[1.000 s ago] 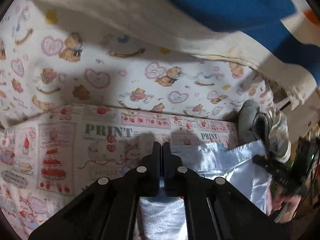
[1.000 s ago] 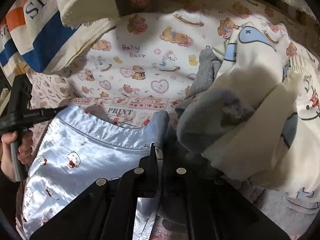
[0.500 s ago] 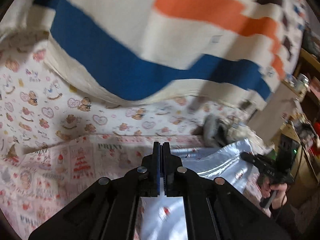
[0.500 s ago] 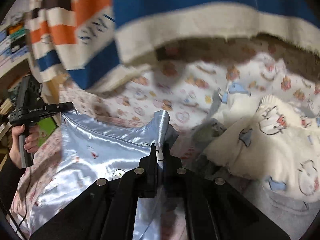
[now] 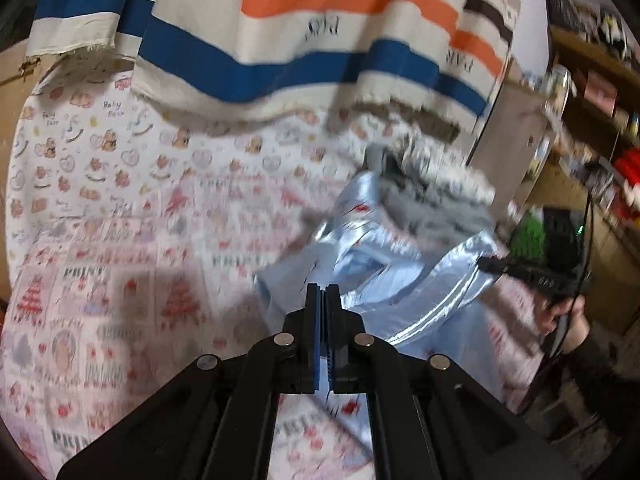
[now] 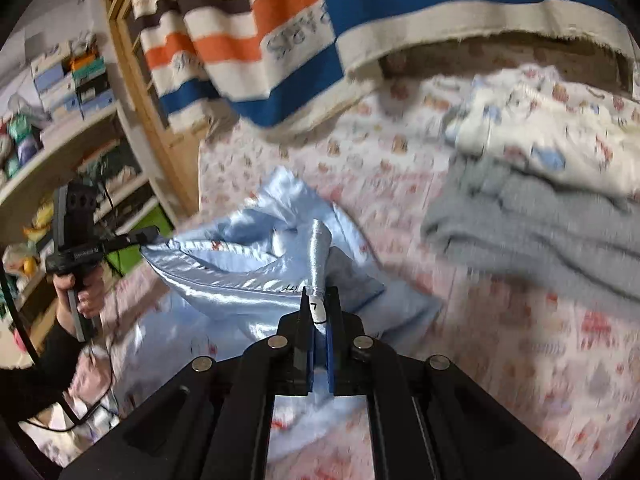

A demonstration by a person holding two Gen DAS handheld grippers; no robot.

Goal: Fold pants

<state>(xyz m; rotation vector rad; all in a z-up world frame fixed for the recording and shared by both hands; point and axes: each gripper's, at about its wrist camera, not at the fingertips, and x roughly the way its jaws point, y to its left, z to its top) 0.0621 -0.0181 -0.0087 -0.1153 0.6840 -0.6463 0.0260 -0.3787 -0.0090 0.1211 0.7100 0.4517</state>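
Since the earlier frame both grippers have lifted the pants' waistband off the bed and swung toward the striped blanket. Left gripper (image 5: 323, 289): jaws clamped on the pale blue satin pants (image 5: 384, 256). Right gripper (image 6: 319, 295): jaws pinched on a bunched waistband corner (image 6: 319, 252). Pants: waistband stretched taut between the two, legs trailing on the printed sheet (image 5: 120, 248). Both tools tilt downward. Grey and cream clothing pile (image 6: 540, 200) lies just beside; striped blanket (image 5: 320, 40) overhangs the far edge.
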